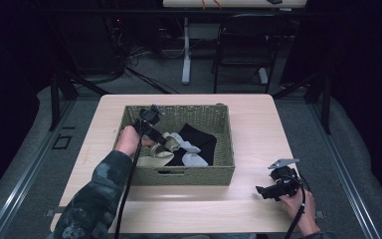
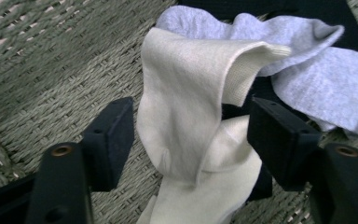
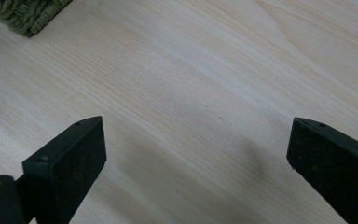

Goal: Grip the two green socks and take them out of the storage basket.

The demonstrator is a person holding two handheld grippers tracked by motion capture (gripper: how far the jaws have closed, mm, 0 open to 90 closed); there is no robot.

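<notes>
A green woven basket (image 1: 179, 175) sits mid-table and holds a cream sock (image 2: 186, 116), a grey sock (image 2: 326, 79) and a black cloth (image 1: 201, 137). My left gripper (image 2: 191, 140) reaches into the basket's left half, jaws open on either side of the cream sock (image 1: 165, 149), which bunches up between them. The grey sock (image 1: 194, 158) lies just beyond and partly under it. My right gripper (image 1: 259, 191) hovers over the bare table at the front right, open with nothing between its jaws (image 3: 196, 158).
The wooden table (image 1: 258, 124) has free room right of and in front of the basket. A corner of the basket (image 3: 25, 14) lies ahead of the right gripper. Beyond the table stand a black chair (image 1: 243, 45) and a desk leg (image 1: 186, 50).
</notes>
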